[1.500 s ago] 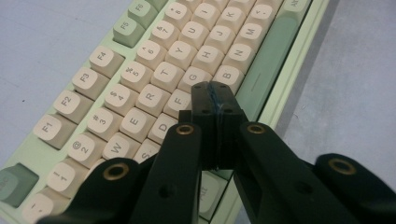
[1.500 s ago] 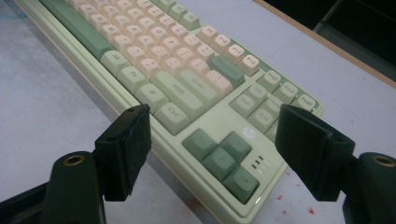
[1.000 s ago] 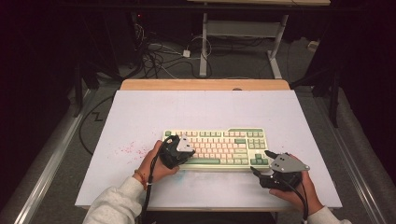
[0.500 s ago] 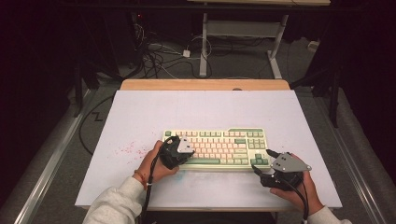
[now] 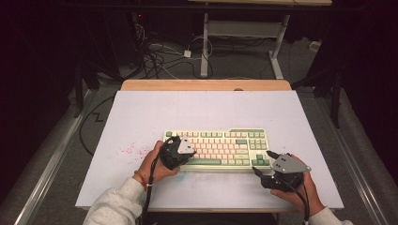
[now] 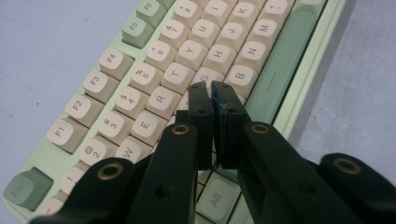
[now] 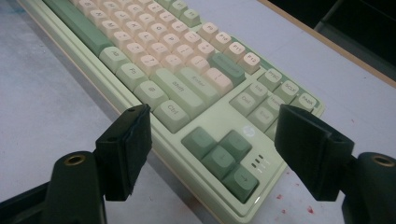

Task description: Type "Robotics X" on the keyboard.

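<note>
the left gripper [image 6: 211, 91], jaws closed on nothing, points down at the keyboard [image 5: 220, 140] letter keys; the right gripper [image 7: 212, 140] stands wide open astride its arrow-key corner.

— What lies under it all?

— A table [image 5: 141, 117] with a pale lavender-white top and a bare wooden strip [image 5: 206, 85] along its far edge. Small red speckles [image 5: 126, 151] dot the near left part of the top.

— And beyond the table?

— A grey floor [image 5: 300, 61] with a tangle of dark cables [image 5: 157, 58] and a small white box [image 5: 187, 53] among them. A light metal frame [image 5: 244, 30] stands farther back, against a dark background.
</note>
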Tool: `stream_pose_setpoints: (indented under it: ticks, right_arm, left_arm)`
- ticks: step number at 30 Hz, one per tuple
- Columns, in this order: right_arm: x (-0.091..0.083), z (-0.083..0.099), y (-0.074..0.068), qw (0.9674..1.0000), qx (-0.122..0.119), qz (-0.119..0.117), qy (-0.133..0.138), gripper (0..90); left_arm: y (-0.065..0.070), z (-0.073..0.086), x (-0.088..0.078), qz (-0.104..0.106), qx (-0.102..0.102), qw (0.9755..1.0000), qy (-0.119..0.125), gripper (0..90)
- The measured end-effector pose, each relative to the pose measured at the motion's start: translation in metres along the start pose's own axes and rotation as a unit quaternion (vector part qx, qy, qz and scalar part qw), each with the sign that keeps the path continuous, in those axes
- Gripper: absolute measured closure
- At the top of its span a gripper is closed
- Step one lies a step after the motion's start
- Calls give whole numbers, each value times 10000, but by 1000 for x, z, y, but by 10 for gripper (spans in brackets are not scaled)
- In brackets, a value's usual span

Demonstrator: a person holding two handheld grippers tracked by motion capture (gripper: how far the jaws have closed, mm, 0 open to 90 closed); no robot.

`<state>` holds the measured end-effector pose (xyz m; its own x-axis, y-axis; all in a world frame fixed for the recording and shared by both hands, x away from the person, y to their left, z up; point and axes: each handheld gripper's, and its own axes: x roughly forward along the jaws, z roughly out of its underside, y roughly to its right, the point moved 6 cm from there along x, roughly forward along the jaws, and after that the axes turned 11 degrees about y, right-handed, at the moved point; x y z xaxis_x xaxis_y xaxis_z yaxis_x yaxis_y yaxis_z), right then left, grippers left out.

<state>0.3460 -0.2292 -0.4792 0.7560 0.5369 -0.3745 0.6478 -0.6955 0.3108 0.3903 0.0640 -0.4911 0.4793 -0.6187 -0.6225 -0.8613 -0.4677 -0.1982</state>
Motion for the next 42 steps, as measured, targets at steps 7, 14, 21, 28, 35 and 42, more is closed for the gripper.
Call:
stream_pose_setpoints:
  ticks: [7, 14, 21, 28, 35, 42]
  right_arm:
    - [1, 0, -1, 10000, 1, -22, -17, 280]
    - [1, 0, -2, 10000, -6, -32, -23, 281]
    - [1, 0, -2, 10000, -6, -48, -28, 281]
    - [1, 0, -3, 10000, -16, -53, -35, 280]
    - [1, 0, -4, 10000, -27, -67, -39, 281]
    - [2, 0, -4, 9999, -31, -78, -55, 281]
  left_arm:
    - [-1, -1, -2, -8, -28, 10000, 41, 846]
    - [-2, 0, -4, -25, -44, 10000, 51, 846]
    - [-7, 1, -7, -95, -122, 9999, 71, 847]
    - [-14, 5, -9, -177, -205, 9996, 59, 847]
    - [-20, 9, -10, -229, -272, 9994, 21, 847]
    - [-25, 14, -9, -290, -374, 9989, -10, 846]
